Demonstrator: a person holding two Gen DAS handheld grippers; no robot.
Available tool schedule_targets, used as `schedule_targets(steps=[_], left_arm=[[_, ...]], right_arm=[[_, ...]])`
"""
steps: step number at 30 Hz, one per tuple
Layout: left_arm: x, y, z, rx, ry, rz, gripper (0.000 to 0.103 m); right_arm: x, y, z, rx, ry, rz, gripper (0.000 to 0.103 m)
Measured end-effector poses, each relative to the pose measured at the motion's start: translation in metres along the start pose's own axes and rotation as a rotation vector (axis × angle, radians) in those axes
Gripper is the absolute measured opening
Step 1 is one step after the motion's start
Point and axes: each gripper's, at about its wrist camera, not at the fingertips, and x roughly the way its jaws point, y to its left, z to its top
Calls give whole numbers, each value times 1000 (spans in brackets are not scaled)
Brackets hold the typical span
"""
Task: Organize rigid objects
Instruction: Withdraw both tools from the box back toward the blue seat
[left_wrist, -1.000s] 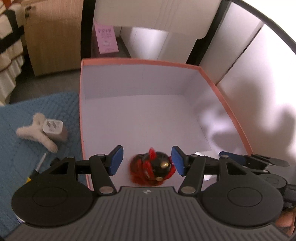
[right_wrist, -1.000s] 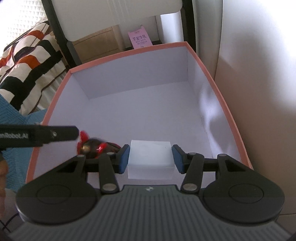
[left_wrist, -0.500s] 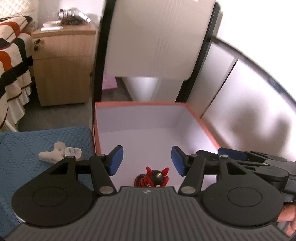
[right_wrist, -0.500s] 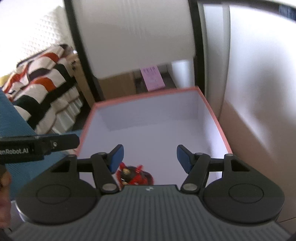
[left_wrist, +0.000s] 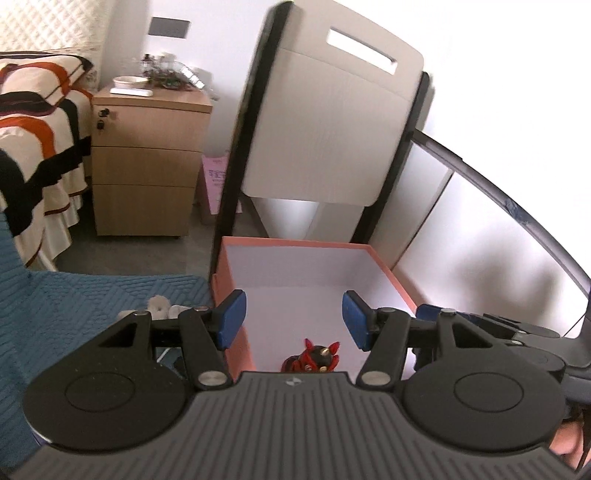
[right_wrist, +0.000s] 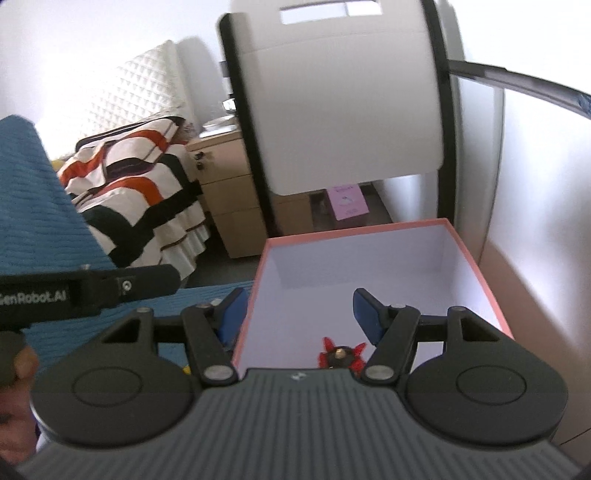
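Red-and-black figurine (left_wrist: 313, 357) sits inside the pink box (left_wrist: 232, 271), on its white floor close to the near wall and nearer the box's left side than its right — in the right wrist view the same figurine (right_wrist: 341, 357) shows just above the tool's body, partly hidden by it. Nothing else is visible on the stretch of box floor that either camera sees; the strip under the tool bodies is hidden.

Outward from the box, on the blue quilted cover (left_wrist: 74, 306) to its left, lie the things not yet put away: a white fluffy piece (left_wrist: 158, 305) and a small pale object (left_wrist: 181, 309) just beside it, both close to the box's left wall and half hidden behind the left finger.

Left gripper (left_wrist: 293, 321) stands apart and empty, above the box's near-left corner. Right gripper (right_wrist: 297, 314) is also spread wide with nothing between its pads, its jaws having just been opening. The loose items lie left of both tools, and the left one is plainly nearer, so the coming reach probably falls to it. Long axis of either item cannot be judged from here.
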Motion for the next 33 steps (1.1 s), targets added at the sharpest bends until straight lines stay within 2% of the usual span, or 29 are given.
schedule_targets(steps=[9,14,22,33], left_arm=[[-44,35,-18,-52,-24,32,64],[-58,52,-33,-54,-29,63,64],[-71,82,-55,-76,-23,125,64],[-84,118,-87,-113,-21,155,64]], right_arm=[[-13,37,-16,-10,7,24,66],[-14,58,-28,-62,13,24,66],[-8,74,-47,-56,58,41,66],[-5,98,-79,-74,126,42,66]])
